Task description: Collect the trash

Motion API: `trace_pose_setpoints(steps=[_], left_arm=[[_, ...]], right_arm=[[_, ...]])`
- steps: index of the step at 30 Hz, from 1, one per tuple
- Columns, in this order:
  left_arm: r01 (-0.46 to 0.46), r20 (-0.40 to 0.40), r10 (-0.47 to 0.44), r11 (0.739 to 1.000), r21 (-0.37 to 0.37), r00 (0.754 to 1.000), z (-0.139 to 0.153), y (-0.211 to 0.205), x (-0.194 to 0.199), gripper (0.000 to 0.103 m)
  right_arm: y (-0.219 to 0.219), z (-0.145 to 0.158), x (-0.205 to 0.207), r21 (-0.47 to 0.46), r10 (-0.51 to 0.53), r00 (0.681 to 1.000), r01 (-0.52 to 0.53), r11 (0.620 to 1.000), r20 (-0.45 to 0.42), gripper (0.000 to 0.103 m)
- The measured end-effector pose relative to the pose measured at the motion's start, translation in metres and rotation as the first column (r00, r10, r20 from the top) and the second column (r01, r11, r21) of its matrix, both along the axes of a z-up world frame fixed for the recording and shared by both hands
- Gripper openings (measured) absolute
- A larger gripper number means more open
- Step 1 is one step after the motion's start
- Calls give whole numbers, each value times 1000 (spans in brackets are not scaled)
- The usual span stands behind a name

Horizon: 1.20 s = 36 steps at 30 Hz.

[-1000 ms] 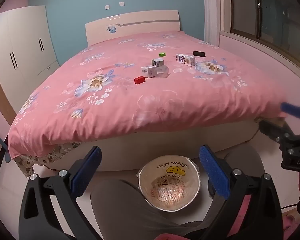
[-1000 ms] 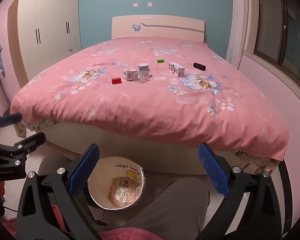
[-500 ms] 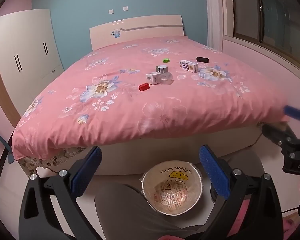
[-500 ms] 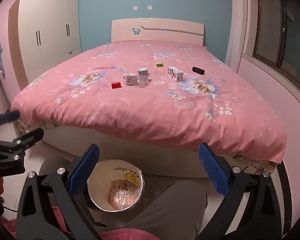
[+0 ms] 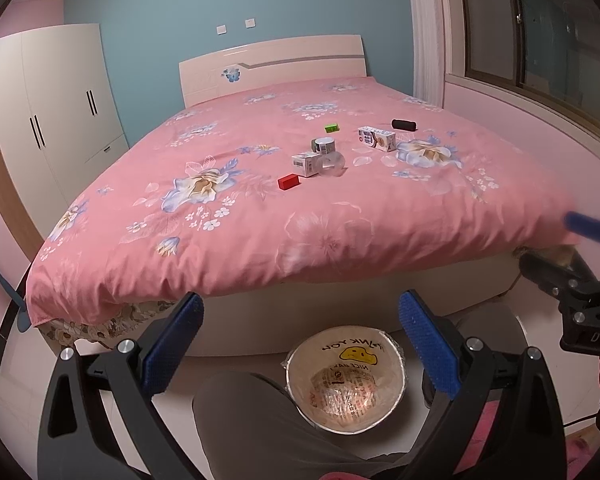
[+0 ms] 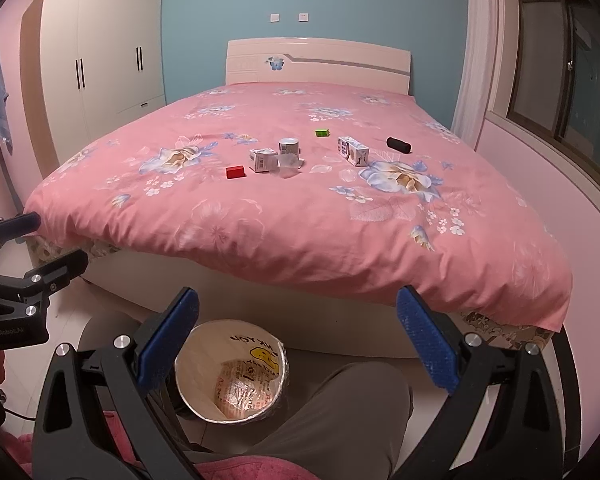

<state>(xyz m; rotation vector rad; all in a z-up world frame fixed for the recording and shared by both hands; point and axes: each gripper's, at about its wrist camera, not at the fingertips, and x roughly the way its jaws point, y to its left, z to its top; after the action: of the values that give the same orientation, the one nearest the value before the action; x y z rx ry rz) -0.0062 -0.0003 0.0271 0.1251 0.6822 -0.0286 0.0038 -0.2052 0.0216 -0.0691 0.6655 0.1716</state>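
Several bits of trash lie mid-bed on the pink floral cover: a red block (image 5: 288,181) (image 6: 235,172), a small white box (image 5: 305,163) (image 6: 263,159), a clear plastic cup (image 5: 332,164) (image 6: 289,162), a labelled can (image 5: 325,145) (image 6: 289,146), a green block (image 5: 331,128) (image 6: 322,133), a milk carton (image 5: 377,138) (image 6: 353,151) and a black cylinder (image 5: 404,124) (image 6: 398,144). A lined trash bin (image 5: 344,384) (image 6: 232,372) stands on the floor between a person's knees. My left gripper (image 5: 300,344) and right gripper (image 6: 298,340) hang open and empty above it, short of the bed.
The bed (image 5: 340,280) (image 6: 300,300) fills the room ahead, its foot edge overhanging near the bin. A white wardrobe (image 5: 56,112) (image 6: 100,60) stands at the left, a window ledge (image 5: 540,120) (image 6: 560,160) at the right. The person's grey-trousered legs (image 5: 240,420) (image 6: 340,408) flank the bin.
Both wrist views have tilted upward a little, so the bed and headboard sit lower in frame. The trash and the bin have not moved; both grippers stay open.
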Motion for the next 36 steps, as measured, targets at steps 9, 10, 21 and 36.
trace_pose_setpoints(steps=[9, 10, 21, 36], left_arm=[[-1, 2, 1, 1000, 2, 1000, 2, -1, 1, 100], [-1, 5, 1, 1000, 4, 1000, 1, -3, 0, 100], [-1, 4, 1, 1000, 5, 1000, 3, -2, 0, 100], [1, 5, -1, 1000, 10, 1000, 2, -5, -2, 100]], right_arm=[[0, 0, 0, 0, 1, 1000, -1, 1000, 1, 96], [0, 0, 0, -1, 1, 1000, -1, 1000, 2, 96], [0, 1, 0, -2, 1, 1000, -1, 1000, 0, 96], [0, 0, -1, -3, 1, 1000, -1, 1000, 0, 96]])
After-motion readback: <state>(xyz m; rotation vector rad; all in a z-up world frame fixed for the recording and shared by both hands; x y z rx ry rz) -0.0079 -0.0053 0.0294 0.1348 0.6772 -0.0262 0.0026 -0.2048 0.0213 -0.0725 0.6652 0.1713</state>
